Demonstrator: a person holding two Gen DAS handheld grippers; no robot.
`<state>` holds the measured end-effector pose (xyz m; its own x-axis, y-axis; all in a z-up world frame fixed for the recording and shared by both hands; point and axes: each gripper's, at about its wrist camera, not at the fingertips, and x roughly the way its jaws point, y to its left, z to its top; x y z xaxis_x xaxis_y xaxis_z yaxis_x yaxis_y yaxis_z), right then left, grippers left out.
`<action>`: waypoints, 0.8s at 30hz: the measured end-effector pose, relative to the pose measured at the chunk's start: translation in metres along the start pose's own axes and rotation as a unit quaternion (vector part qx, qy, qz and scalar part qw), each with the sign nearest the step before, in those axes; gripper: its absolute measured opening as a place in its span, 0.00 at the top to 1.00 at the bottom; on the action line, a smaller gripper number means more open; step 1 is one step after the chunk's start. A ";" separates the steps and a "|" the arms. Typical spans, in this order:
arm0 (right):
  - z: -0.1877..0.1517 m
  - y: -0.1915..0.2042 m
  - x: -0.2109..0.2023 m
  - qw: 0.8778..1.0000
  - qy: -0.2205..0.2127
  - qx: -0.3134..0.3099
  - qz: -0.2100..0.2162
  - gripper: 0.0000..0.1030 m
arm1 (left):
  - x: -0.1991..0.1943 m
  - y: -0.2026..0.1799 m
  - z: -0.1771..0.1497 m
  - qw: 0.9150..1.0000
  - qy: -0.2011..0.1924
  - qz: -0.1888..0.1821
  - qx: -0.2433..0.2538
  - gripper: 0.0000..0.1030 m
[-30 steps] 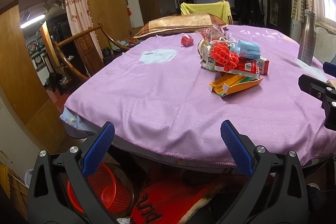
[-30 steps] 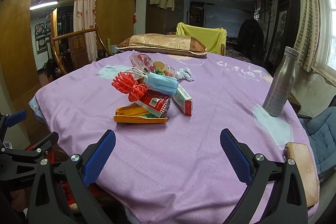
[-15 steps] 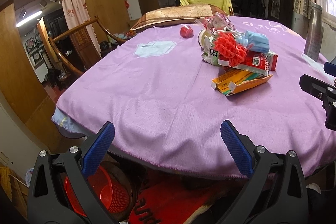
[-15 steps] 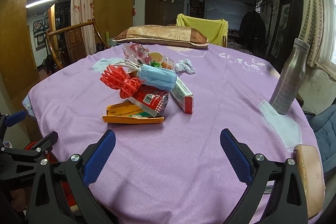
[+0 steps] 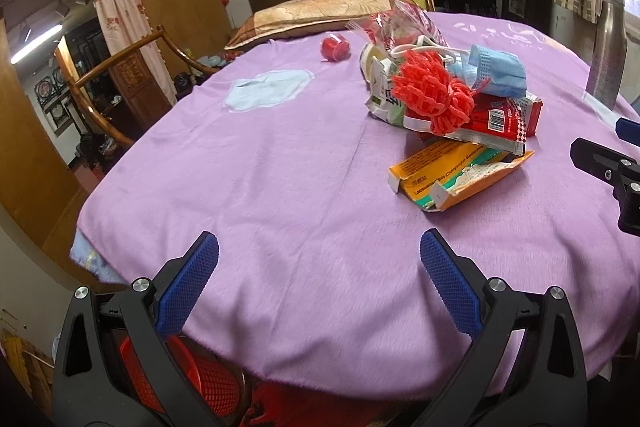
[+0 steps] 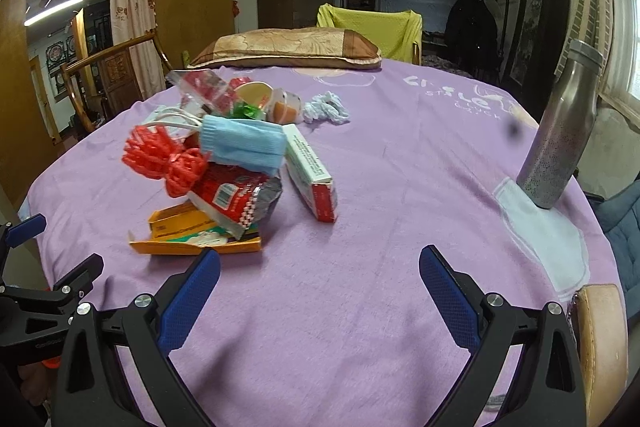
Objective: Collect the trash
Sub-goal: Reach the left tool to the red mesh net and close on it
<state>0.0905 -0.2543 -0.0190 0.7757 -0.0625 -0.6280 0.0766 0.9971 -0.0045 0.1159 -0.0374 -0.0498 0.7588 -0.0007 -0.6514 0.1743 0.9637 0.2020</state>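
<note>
A pile of trash lies on the purple tablecloth (image 5: 280, 167): an orange carton (image 5: 452, 171) (image 6: 192, 231), a red wrapper (image 5: 492, 119) (image 6: 228, 191), a red mesh puff (image 5: 432, 95) (image 6: 164, 155), a blue face mask (image 5: 496, 71) (image 6: 240, 143) and a white and red box (image 6: 312, 171). A crumpled tissue (image 6: 326, 107) lies behind the pile. My left gripper (image 5: 320, 279) is open and empty over the near table edge. My right gripper (image 6: 320, 287) is open and empty, just right of the orange carton.
A red mesh basket (image 5: 200, 383) stands on the floor under the table edge. A steel bottle (image 6: 560, 131) stands at the right. A small red object (image 5: 335, 47) and a pillow (image 6: 288, 47) lie at the far side. A tan pouch (image 6: 600, 347) lies near right.
Both grippers have moved forward over the table toward the trash pile, which now looks larger and nearer. Both stay open.
</note>
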 end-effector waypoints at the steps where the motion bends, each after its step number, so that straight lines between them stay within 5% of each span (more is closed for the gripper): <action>1: 0.002 -0.003 0.003 1.000 0.003 0.003 -0.001 0.05 | 0.002 -0.002 0.002 1.000 0.002 -0.002 0.001 0.06; 7: 0.012 -0.023 0.022 0.999 0.029 0.015 -0.004 0.05 | 0.014 -0.017 0.016 1.000 0.010 -0.024 0.016 0.06; 13: 0.015 -0.042 0.046 0.997 0.065 0.027 -0.027 0.05 | 0.017 -0.038 0.035 0.995 0.017 -0.089 0.033 0.06; 18: 0.014 -0.057 0.056 0.995 0.083 0.062 -0.005 0.05 | 0.029 -0.067 0.045 0.989 0.029 -0.132 0.053 0.06; 24: 0.012 -0.069 0.061 0.990 0.090 0.107 0.009 0.05 | 0.052 -0.080 0.054 0.989 0.047 -0.127 0.065 0.06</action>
<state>0.1396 -0.3274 -0.0477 0.6548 -0.0174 -0.7556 0.2109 0.9642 0.1606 0.1752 -0.1288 -0.0607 0.6198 -0.2081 -0.7567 0.4352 0.8935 0.1108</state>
